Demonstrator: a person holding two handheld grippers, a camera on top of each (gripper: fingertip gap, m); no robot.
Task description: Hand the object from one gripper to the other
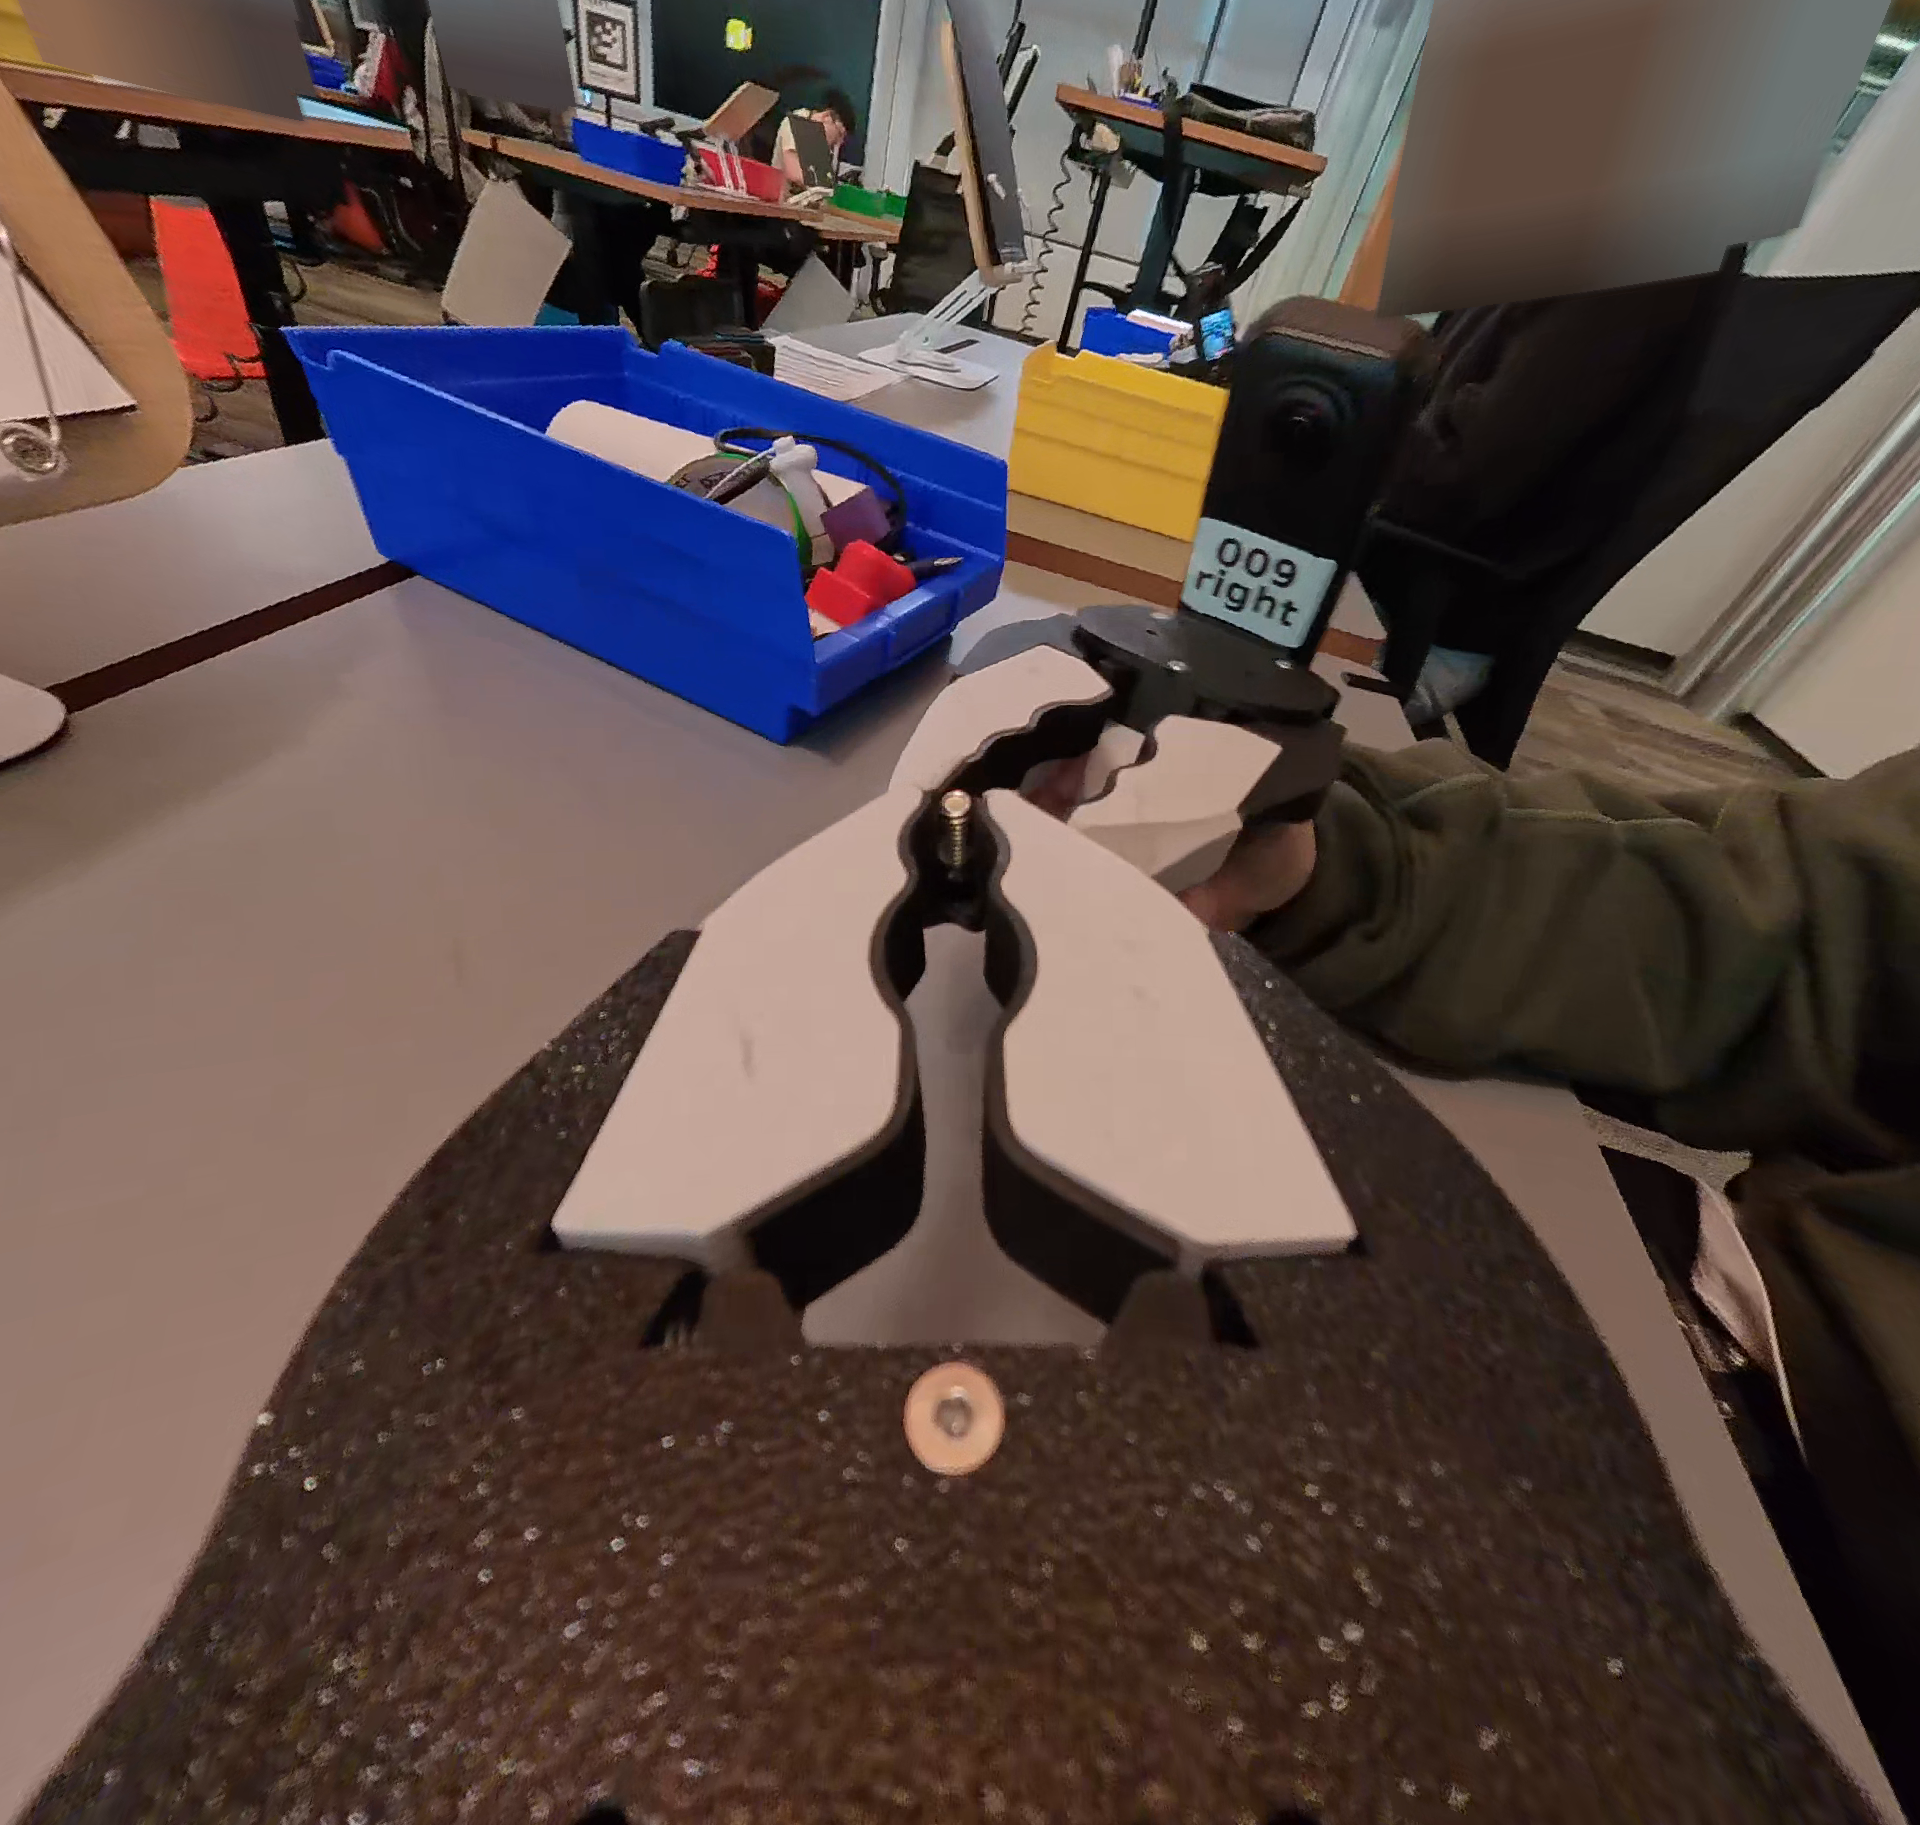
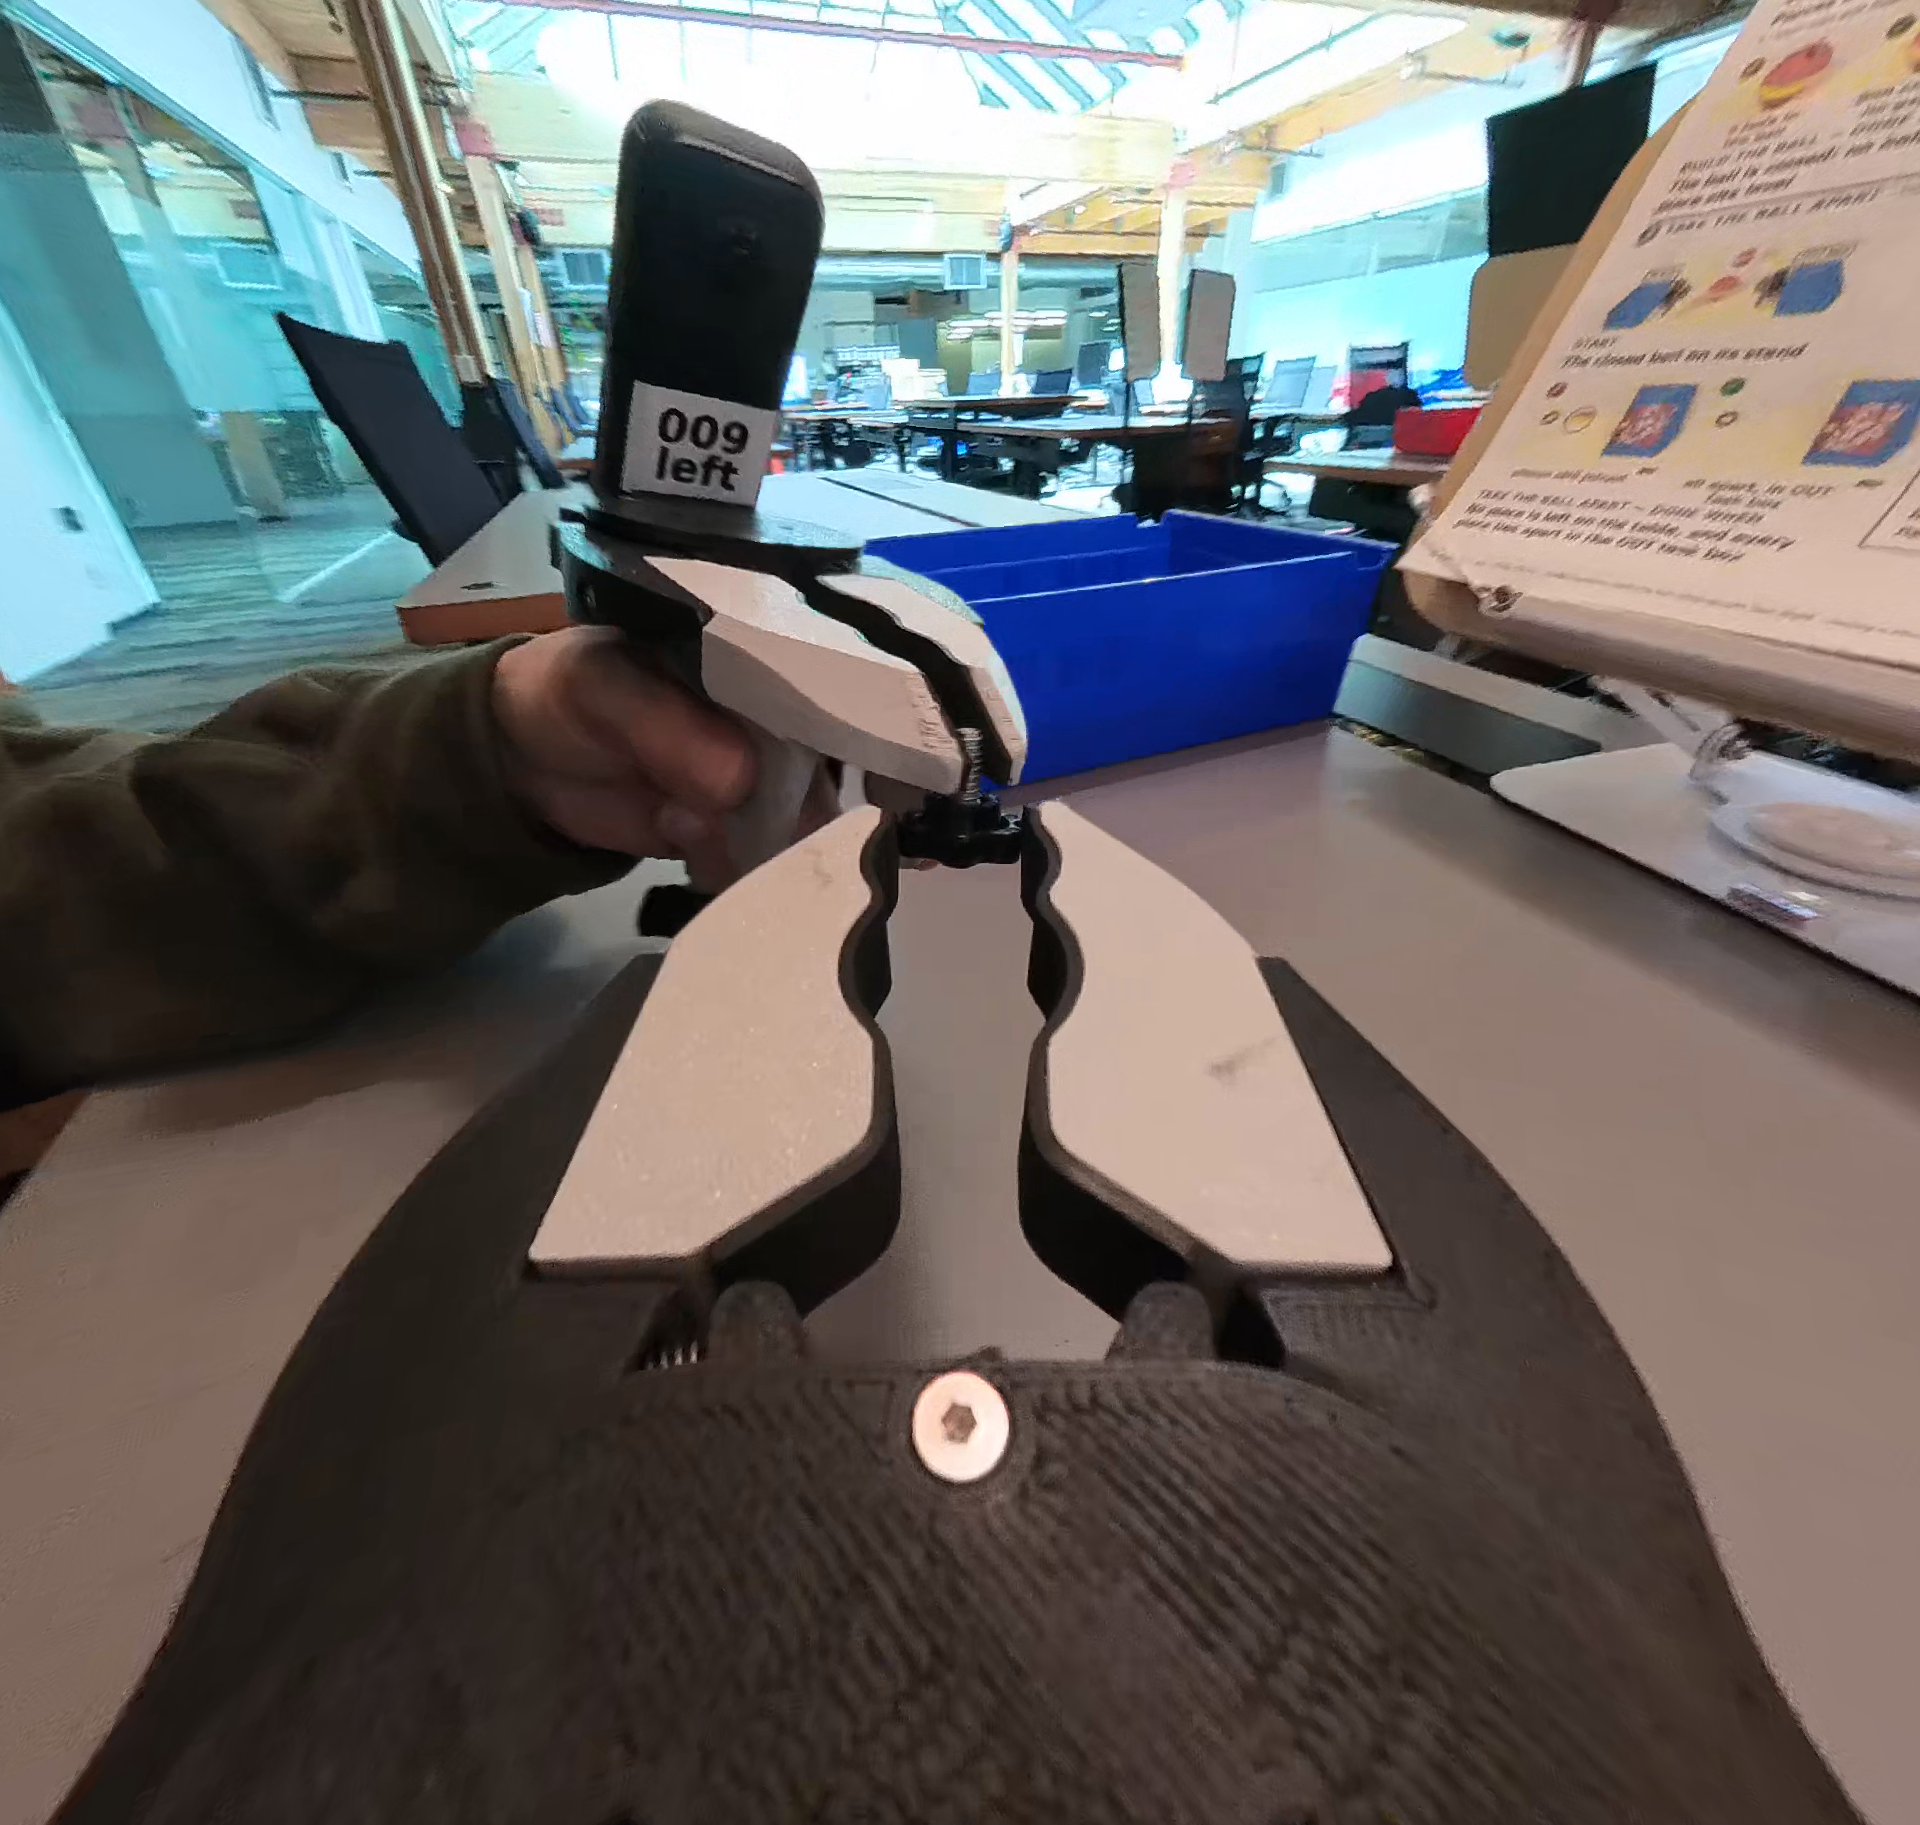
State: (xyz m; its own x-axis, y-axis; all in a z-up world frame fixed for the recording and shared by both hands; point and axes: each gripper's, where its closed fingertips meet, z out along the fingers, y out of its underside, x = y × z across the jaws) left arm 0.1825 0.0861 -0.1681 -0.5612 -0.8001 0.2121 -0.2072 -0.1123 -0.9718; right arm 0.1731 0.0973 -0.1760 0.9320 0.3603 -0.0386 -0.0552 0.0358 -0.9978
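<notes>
Mid-handover above the grey table (image 1: 312, 944), the left gripper (image 1: 951, 819) is pinching the small black-knobbed threaded metal screw (image 1: 954, 830) while the right gripper (image 2: 956, 825), part-spread around its knob, likely needs closing next.

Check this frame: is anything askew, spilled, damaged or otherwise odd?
Nothing stands out. The left gripper pinches the thumb screw by its thread. The screw's black knob sits between the fingers of the right gripper. The blue bin stands level on the table.
</notes>
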